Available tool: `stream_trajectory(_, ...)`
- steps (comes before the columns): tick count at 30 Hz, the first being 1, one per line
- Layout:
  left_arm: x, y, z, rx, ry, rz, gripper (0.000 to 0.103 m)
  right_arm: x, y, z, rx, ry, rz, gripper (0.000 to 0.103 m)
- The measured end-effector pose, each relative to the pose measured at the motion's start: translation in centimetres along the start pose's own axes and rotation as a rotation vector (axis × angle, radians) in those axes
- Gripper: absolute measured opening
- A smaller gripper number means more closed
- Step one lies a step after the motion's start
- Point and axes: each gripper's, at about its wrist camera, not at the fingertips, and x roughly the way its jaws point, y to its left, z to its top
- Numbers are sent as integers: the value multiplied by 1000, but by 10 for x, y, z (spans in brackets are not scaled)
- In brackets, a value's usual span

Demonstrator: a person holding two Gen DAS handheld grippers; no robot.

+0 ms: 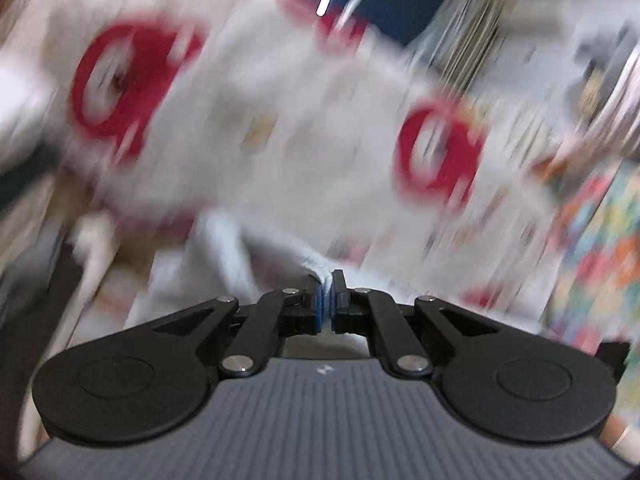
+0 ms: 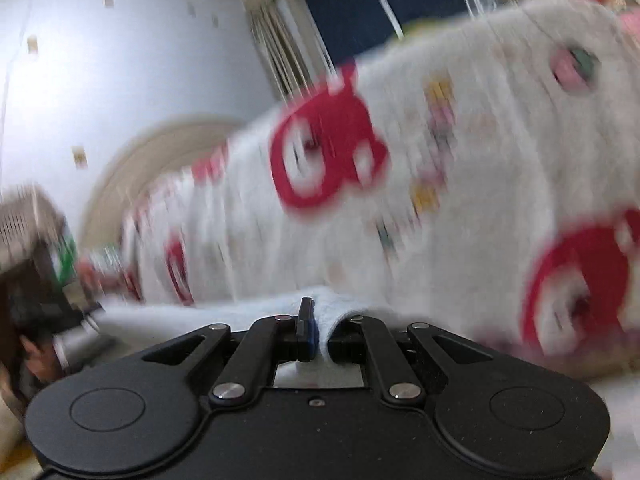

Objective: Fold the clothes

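A white garment (image 1: 280,132) with large red cartoon prints hangs spread in the air, blurred by motion. My left gripper (image 1: 328,300) is shut on a bunched white hem of it, the cloth pinched between the blue pads. The same garment (image 2: 460,184) fills the right wrist view, stretched across from lower left to upper right. My right gripper (image 2: 320,328) is shut on a pale fold of its edge, which drapes over the right finger and hides it. In the right wrist view, the left gripper (image 2: 52,312) shows dimly at the far left edge, held by a hand.
A dark window (image 2: 360,8) with light frames and a pale wall (image 2: 120,72) lie behind the garment. A curved beige headboard (image 2: 160,148) shows at the left. Colourful patterned fabric (image 1: 600,248) lies at the right of the left wrist view.
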Motion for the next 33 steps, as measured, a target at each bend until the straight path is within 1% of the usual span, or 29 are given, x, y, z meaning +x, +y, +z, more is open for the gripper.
stream_trajectory(1,6,6,-23,11,77,40,4,0,-3,-33,11,64,-30,7)
stream_trajectory(2,16,14,-48,24,166,79,4,2,-10,-65,60,126,-49,7)
stream_trajectory(3,26,23,-71,27,255,115,4,3,-21,-99,146,186,-63,6)
stream_trajectory(4,34,30,-90,25,333,142,4,3,-34,-130,279,225,-73,6)
stream_trajectory(5,43,38,-108,23,411,169,4,2,-43,-154,373,250,-92,6)
stream_trajectory(6,52,46,-127,21,488,196,4,1,-51,-176,455,272,-113,6)
stream_trajectory(7,59,53,-143,21,553,222,4,-1,-53,-188,476,291,-129,6)
stream_trajectory(8,60,55,-150,30,572,239,3,-1,-52,-191,474,299,-132,6)
stream_trajectory(10,59,55,-150,41,561,232,3,-2,-49,-188,456,307,-130,6)
stream_trajectory(13,53,48,-136,63,509,219,3,2,-44,-166,378,307,-118,6)
stream_trajectory(16,43,39,-123,73,464,207,3,-5,-36,-147,331,281,-75,6)
stream_trajectory(19,29,29,-117,105,428,187,3,-17,-26,-143,268,278,-63,6)
stream_trajectory(20,27,27,-118,127,431,182,3,-21,-23,-143,245,283,-61,6)
stream_trajectory(22,28,27,-126,161,475,171,3,-18,-22,-156,208,340,-76,6)
stream_trajectory(24,36,32,-138,177,545,158,3,-13,-21,-171,171,404,-93,6)
stream_trajectory(26,42,35,-147,205,600,164,3,-8,-25,-184,176,447,-106,6)
stream_trajectory(29,46,34,-151,216,632,163,4,-3,-30,-193,203,487,-104,7)
stream_trajectory(30,47,34,-152,217,638,162,4,-3,-30,-194,203,496,-105,10)
stream_trajectory(31,47,34,-152,212,642,159,4,-3,-30,-194,201,505,-106,11)
stream_trajectory(33,48,36,-154,207,650,156,5,-4,-31,-193,219,506,-95,11)
